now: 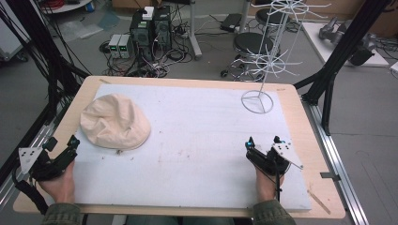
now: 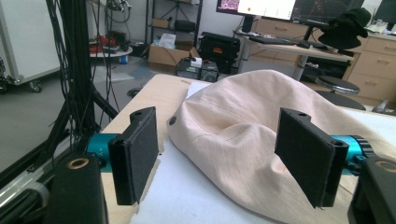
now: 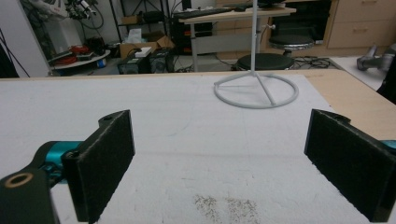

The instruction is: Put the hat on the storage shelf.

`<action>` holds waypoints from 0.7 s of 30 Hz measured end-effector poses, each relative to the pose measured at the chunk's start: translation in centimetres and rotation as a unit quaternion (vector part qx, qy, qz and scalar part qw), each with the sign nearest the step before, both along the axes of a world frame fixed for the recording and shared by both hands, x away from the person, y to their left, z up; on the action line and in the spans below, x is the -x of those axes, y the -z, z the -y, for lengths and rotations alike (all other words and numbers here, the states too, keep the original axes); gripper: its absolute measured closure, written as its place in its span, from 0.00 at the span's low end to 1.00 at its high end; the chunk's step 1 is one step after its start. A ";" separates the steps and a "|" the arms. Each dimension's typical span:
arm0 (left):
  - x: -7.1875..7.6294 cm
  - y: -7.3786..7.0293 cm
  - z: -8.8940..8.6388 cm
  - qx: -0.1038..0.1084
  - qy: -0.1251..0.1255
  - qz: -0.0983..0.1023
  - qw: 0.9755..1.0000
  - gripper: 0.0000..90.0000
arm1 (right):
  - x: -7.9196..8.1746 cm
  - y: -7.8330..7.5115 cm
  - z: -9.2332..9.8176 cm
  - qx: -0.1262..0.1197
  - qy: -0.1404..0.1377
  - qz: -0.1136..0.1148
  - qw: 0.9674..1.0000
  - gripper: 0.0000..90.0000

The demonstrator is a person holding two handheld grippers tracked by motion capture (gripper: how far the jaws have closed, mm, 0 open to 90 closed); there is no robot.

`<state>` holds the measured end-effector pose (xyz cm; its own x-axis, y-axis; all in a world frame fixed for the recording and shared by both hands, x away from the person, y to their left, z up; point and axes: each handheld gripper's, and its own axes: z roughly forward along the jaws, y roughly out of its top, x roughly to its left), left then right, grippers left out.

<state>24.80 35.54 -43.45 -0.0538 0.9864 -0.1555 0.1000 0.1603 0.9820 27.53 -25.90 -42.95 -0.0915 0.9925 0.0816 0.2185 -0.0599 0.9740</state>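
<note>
A cream fabric hat (image 1: 115, 121) lies crumpled on the white mat (image 1: 197, 136) at the left. In the left gripper view the hat (image 2: 233, 130) rises just beyond the pads, apart from them. My left gripper (image 1: 60, 141) rests at the table's front left corner, jaws open and empty, pointing toward the hat. My right gripper (image 1: 263, 141) sits at the front right, open with nothing between its pads (image 3: 105, 158). A white wire display stand (image 1: 265, 61) has its ring base (image 3: 256, 93) on the mat ahead of the right gripper.
The wooden table's edge (image 1: 61, 122) runs close beside the left gripper. Black frame struts (image 1: 335, 61) stand at the right, cables and a black frame (image 2: 77, 65) at the left. Computers and stools sit on the floor behind the table.
</note>
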 end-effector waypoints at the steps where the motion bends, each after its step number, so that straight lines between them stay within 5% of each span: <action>1: 0.0 0.0 0.0 0.001 0.000 0.000 1.000 0.33 | 0.0 0.0 0.0 -0.001 0.000 0.000 1.000 0.08; 21: 0.0 0.1 -0.2 0.011 -0.002 0.002 1.000 0.33 | 0.0 0.1 0.2 -0.016 0.008 -0.016 1.000 0.08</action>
